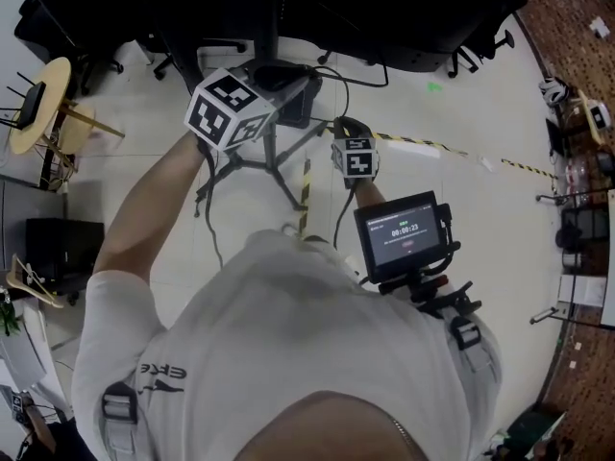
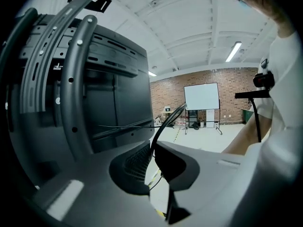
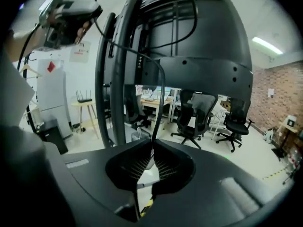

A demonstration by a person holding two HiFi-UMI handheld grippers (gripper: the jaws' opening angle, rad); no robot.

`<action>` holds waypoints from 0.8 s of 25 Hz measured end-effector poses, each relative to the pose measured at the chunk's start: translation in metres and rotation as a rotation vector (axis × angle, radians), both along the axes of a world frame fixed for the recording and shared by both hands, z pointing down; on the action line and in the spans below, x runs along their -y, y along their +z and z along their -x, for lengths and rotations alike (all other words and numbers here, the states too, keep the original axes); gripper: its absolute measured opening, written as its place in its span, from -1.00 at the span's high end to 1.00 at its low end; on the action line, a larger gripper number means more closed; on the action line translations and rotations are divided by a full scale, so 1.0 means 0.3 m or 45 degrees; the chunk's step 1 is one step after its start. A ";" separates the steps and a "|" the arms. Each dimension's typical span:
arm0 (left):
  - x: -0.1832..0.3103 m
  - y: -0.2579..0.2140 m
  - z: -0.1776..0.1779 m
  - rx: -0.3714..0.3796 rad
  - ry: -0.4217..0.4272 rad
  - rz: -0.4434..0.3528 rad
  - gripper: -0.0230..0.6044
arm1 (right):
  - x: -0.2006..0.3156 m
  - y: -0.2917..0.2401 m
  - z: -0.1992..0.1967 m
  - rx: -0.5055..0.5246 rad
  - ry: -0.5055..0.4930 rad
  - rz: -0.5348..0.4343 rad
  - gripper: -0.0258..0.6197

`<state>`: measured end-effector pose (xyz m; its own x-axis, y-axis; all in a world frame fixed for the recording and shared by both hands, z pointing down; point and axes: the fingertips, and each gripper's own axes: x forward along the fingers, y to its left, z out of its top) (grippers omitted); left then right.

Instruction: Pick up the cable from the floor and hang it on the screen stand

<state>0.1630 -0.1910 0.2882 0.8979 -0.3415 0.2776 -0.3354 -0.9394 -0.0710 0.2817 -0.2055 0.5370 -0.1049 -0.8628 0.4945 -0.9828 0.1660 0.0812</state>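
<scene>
My left arm reaches forward, forearm bare, and carries my left gripper (image 1: 288, 96) close beside the column of the screen stand (image 1: 279, 161), its marker cube uppermost. My right arm is bent, so my right gripper (image 1: 343, 128) sits lower and to the right of the stand's legs, just beyond the small display (image 1: 404, 230) mounted at my chest. Both grippers tilt a little downward toward the stand.

In the left gripper view the jaws are pinched together on the black cable (image 2: 163, 124), which leaves them and rises to the right of the stand's curved, perforated bracket (image 2: 75, 79). In the right gripper view the jaws are likewise clamped on the cable (image 3: 161, 103), which climbs, arches across the stand's upright (image 3: 118, 79) and runs up to my left gripper (image 3: 71, 15) at the top left. From above, the cable (image 1: 338, 89) arcs between the two grippers and trails down toward the floor (image 1: 461, 133).

The display shows a timer that seems to read 00:00:23. The lettering on my shirt (image 1: 288, 353) is only partly visible and I cannot read it.
</scene>
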 end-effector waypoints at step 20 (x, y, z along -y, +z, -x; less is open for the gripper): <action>0.058 -0.097 0.065 -0.196 -0.023 0.048 0.85 | -0.115 -0.567 -0.381 -0.173 0.167 -0.423 0.83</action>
